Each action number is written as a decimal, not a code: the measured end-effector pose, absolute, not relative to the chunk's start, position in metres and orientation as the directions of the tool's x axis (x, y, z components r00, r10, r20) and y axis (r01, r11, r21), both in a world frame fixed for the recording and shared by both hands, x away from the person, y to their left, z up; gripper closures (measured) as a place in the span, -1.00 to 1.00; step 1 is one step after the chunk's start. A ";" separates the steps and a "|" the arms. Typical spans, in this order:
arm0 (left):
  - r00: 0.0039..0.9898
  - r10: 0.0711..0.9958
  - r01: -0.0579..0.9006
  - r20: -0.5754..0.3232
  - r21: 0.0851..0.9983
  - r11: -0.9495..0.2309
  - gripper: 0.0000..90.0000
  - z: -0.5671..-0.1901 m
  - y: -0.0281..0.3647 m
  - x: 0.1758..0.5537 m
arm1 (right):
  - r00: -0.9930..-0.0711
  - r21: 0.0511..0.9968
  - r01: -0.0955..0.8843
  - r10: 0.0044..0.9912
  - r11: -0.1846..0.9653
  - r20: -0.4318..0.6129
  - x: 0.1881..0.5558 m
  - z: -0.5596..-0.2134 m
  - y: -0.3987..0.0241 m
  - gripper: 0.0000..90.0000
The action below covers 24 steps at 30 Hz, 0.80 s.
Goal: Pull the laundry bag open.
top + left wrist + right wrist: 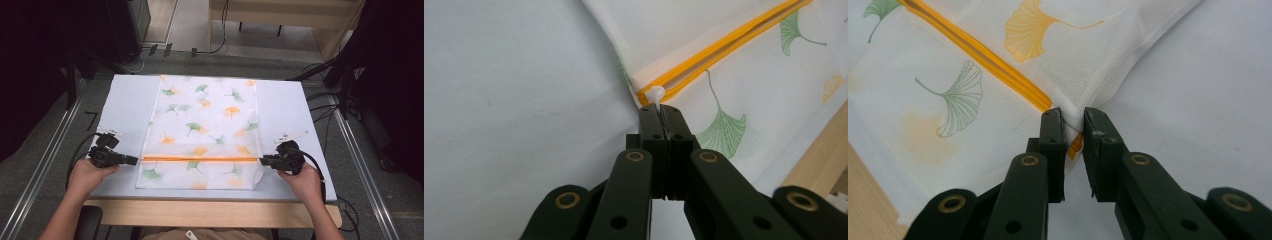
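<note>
A white mesh bag (202, 120) printed with green and orange ginkgo leaves lies flat on the pale blue table top (127, 100). An orange zipper (200, 159) runs across it near the front. My left gripper (135, 160) is at the zipper's left end. In the left gripper view it (661, 111) is shut on the small white zipper pull (656, 93). My right gripper (262, 160) is at the zipper's right end. In the right gripper view its narrowly parted jaws (1074, 116) pinch the bag's bunched edge (1073, 107) beside the zipper (983, 55).
A white label strip (291, 136) lies on the table just behind the right gripper, and a smaller one (109, 132) sits behind the left. The wooden table edge (200, 212) runs along the front. Cables and dark stands surround the table on the floor.
</note>
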<state>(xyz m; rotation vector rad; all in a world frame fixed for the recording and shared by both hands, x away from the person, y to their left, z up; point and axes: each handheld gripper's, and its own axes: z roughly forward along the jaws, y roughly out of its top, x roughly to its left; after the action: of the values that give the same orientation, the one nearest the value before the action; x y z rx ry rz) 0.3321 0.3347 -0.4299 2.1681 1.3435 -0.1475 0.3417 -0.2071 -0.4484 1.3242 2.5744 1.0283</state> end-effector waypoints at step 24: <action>0.571 0.764 0.762 -0.300 0.539 -0.358 0.29 -0.431 0.329 0.327 | -0.638 0.635 0.673 0.732 0.379 0.239 0.343 -0.448 -0.214 0.19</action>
<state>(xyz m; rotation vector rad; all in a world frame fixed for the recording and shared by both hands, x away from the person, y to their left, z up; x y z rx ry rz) 0.3265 0.3287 -0.4313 2.1595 1.2133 0.0040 0.3426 -0.2138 -0.4484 1.2978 2.5400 1.1090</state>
